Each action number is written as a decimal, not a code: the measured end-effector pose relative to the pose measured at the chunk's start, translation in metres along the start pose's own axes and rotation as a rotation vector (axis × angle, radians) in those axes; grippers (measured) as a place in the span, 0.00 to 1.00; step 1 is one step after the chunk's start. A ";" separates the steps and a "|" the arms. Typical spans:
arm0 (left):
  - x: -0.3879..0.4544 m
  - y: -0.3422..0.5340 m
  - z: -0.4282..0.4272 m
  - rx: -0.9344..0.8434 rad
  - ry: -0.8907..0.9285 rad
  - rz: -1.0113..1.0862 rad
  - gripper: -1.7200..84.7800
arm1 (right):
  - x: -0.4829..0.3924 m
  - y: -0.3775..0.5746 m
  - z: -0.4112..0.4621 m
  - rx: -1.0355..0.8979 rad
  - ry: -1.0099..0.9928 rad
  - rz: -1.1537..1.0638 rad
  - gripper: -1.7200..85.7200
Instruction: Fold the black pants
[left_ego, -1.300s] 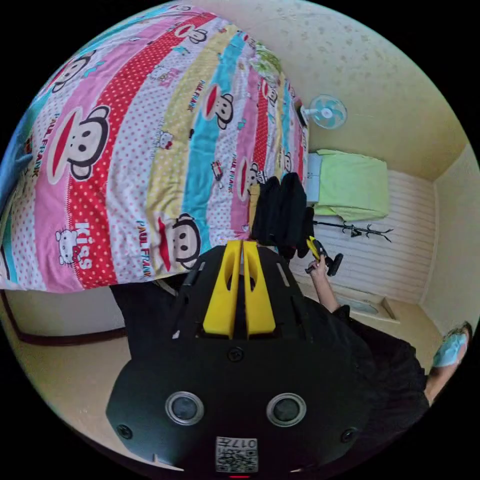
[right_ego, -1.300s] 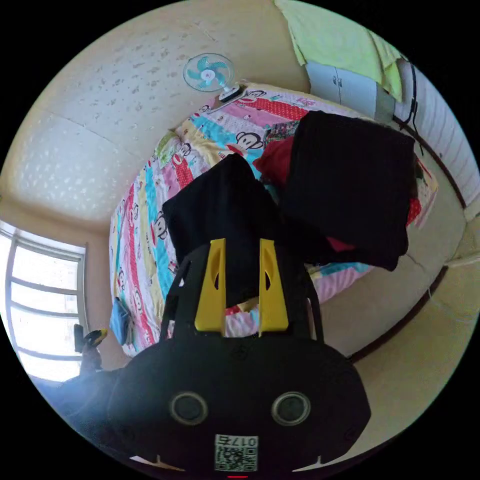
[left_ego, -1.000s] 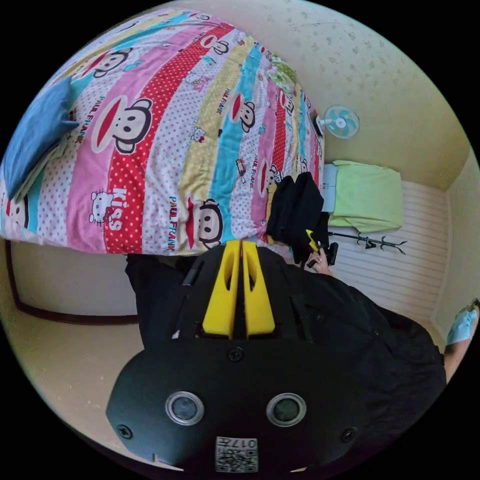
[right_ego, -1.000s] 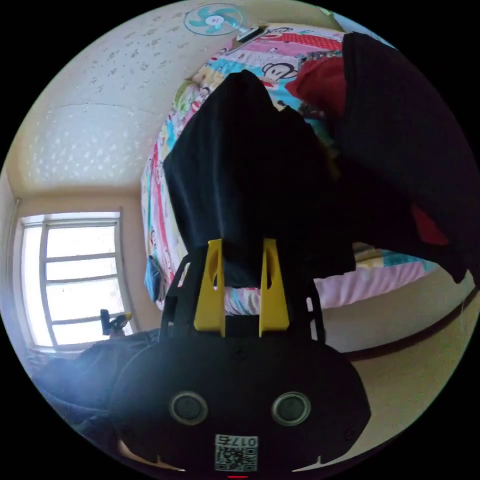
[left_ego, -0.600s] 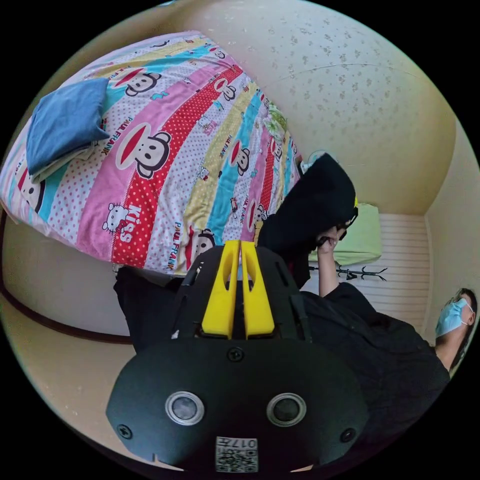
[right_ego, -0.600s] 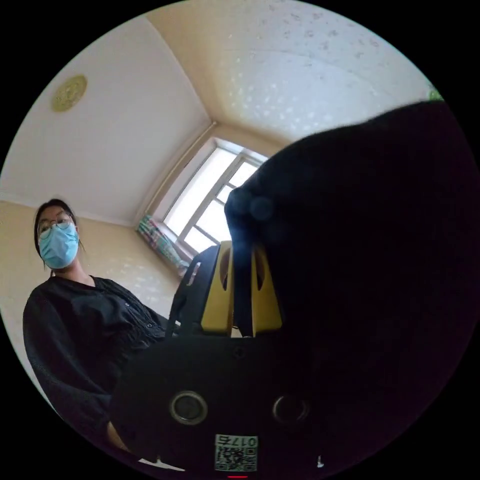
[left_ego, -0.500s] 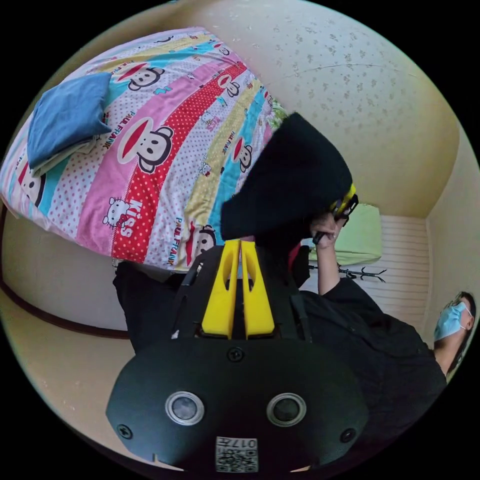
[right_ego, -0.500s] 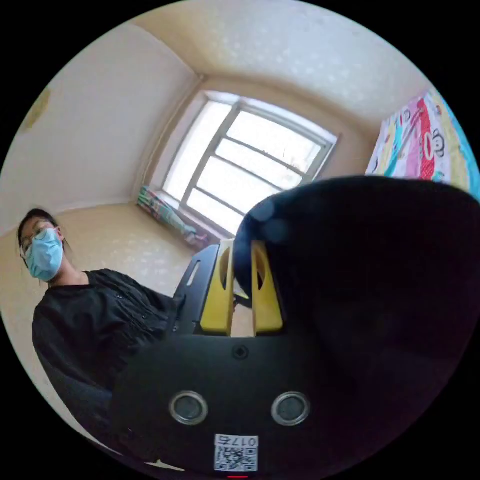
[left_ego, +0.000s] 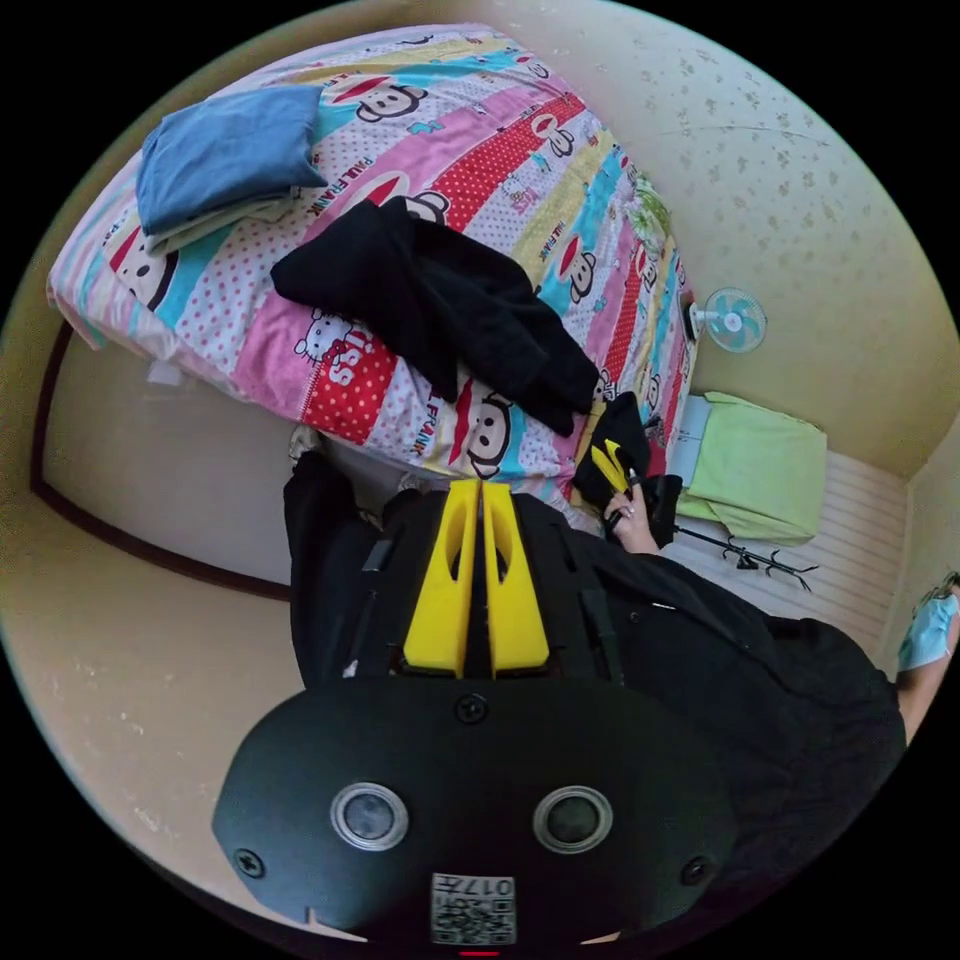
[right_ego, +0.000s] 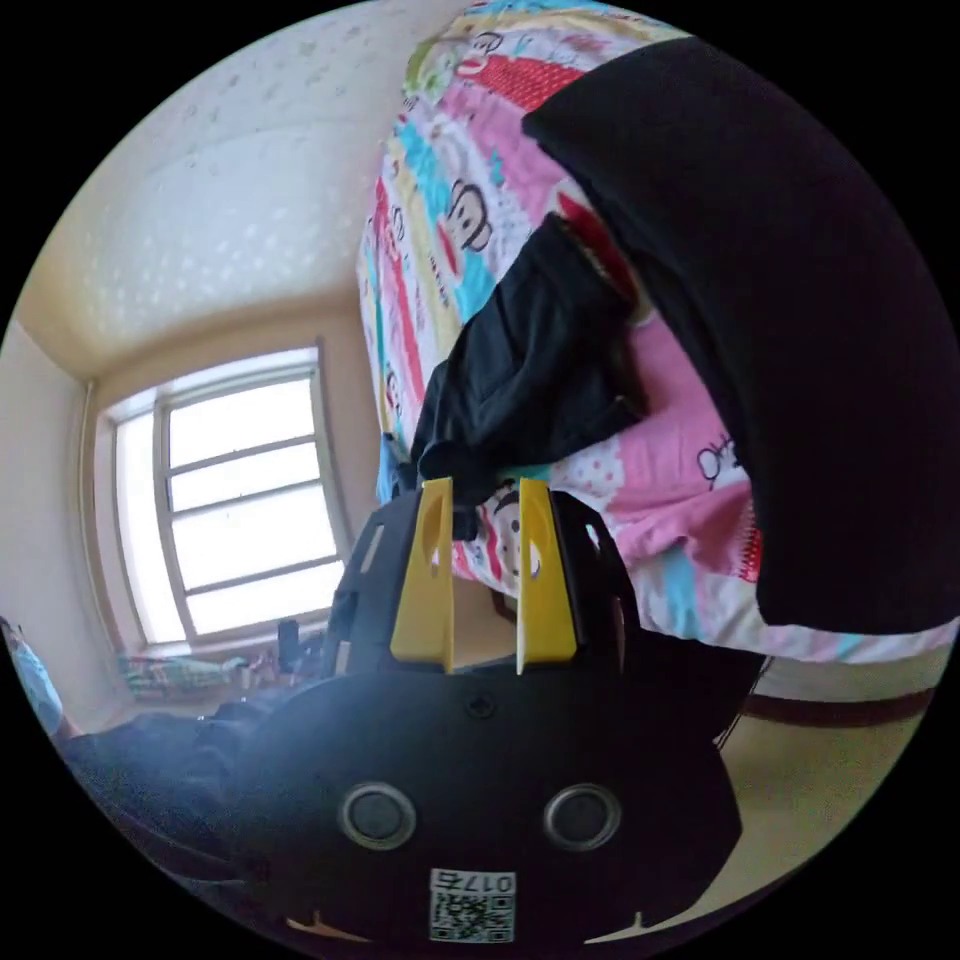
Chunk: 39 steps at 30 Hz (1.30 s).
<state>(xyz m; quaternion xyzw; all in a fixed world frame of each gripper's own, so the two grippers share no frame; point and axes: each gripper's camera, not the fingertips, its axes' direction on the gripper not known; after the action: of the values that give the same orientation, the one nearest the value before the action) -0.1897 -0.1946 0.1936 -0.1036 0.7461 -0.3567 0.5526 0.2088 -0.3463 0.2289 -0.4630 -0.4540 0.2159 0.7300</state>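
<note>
The black pants (left_ego: 440, 300) lie crumpled on the bed (left_ego: 520, 160), stretching lengthwise beyond both claws. The left claw (left_ego: 478, 500) is pinched closed and empty. The right claw (right_ego: 483, 500), gaping and empty, looks nearer.

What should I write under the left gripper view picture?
Black pants lie crumpled on the cartoon bedspread, beyond the shut left gripper.

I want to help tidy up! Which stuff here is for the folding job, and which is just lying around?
For the job:
black pants, crumpled on the bed
left gripper, shut
right gripper, open

Just lying around:
blue folded cloth
black pile
fan
green cloth
</note>
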 end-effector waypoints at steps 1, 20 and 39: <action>0.006 -0.001 0.005 -0.007 -0.012 0.007 0.01 | 0.002 -0.005 0.010 0.037 0.075 0.040 0.13; 0.096 0.002 0.106 -0.078 -0.141 0.164 0.01 | 0.049 0.035 0.166 0.358 -0.424 0.401 0.07; 0.167 0.000 -0.052 0.489 0.084 0.530 0.15 | -0.497 0.297 0.022 -0.187 -0.687 -1.358 0.02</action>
<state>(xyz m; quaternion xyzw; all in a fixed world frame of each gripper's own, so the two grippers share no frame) -0.2979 -0.2650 0.0752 0.2433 0.6617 -0.3728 0.6033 -0.0250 -0.5592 -0.2569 -0.0493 -0.8565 -0.1877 0.4782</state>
